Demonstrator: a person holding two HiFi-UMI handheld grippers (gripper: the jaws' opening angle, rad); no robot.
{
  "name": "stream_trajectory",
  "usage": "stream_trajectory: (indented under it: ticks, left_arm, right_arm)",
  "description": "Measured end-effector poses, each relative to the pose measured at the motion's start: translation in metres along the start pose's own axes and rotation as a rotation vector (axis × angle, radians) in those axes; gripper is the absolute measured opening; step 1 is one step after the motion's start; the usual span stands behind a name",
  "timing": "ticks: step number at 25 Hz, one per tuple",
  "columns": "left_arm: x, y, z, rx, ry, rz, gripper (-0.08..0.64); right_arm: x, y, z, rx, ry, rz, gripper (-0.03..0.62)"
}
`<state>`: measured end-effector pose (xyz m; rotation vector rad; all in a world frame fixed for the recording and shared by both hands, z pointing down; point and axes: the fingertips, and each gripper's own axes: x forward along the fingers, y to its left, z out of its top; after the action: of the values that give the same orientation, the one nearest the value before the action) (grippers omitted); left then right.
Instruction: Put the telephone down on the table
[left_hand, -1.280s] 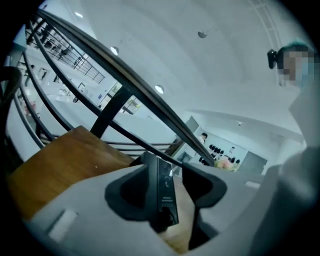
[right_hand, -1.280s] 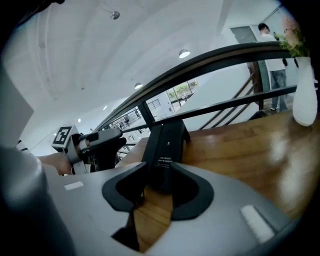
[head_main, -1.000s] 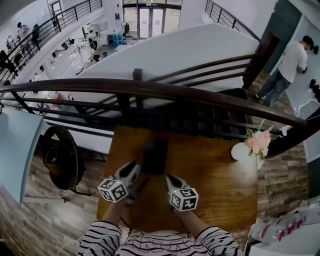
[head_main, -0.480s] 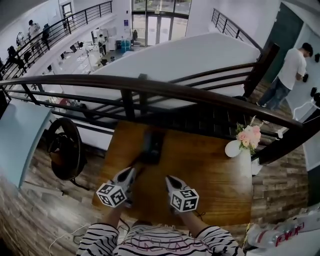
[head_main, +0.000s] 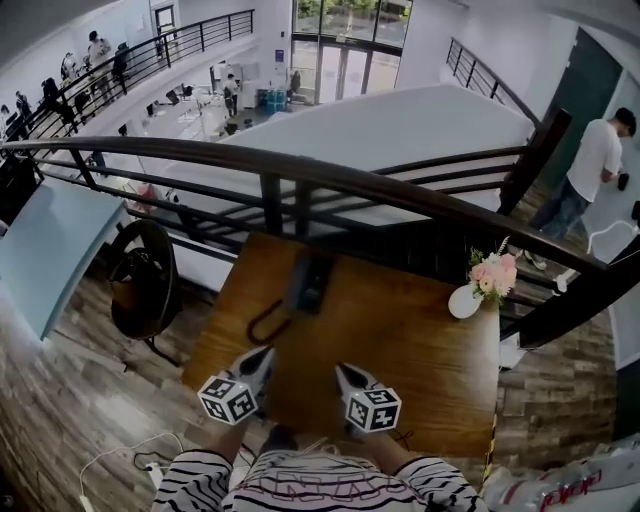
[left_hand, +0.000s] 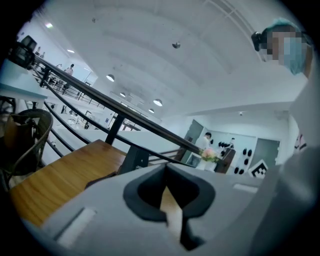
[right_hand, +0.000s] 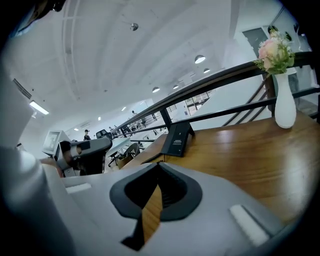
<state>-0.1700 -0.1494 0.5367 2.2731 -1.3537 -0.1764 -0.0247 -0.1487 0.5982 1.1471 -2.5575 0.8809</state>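
While the left gripper (head_main: 264, 354) and right gripper (head_main: 343, 370) hang with jaws pressed together on nothing, the dark, boxy telephone (head_main: 308, 283) lies far across the glossy wooden table (head_main: 420, 350), details blurred.

dark railing (head_main: 330, 180), wood-plank floor (head_main: 60, 400), white walls

The telephone (head_main: 308, 283) is black and flat. It lies on the brown wooden table (head_main: 410, 345), near the far edge and a bit to the left. Nothing holds it. Its long side points away from the person. A dark cord (head_main: 262, 325) comes off its near end and makes a loop on the wood. From the right gripper view the telephone (right_hand: 177, 140) looks like a wedge, tilted up, with a small white label on it.
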Motion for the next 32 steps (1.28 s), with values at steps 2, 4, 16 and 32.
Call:
stream_trajectory:
  ticks: [2,4,16,32]
  left_arm:
    - [-0.010,-0.009,-0.009,-0.001,-0.001,0.010,0.003]
    - [-0.020,-0.017,-0.018,-0.006,-0.004,0.024,0.003]
    - [-0.055,-0.047,-0.045,-0.008,-0.043,0.114,0.003]
    - [-0.084,-0.097,-0.070,0.001,-0.073,0.152,0.003]
  right_arm:
    - [-0.010,0.001,-0.008,-0.004,0.010,0.014,0.000]
    - [-0.019,0.001,-0.014,-0.011,0.018,0.031,0.000]
    - [-0.065,0.000,-0.036,-0.021,0.038,0.066,0.000]
    - [-0.113,0.005,-0.060,-0.018,0.047,0.101,0.000]
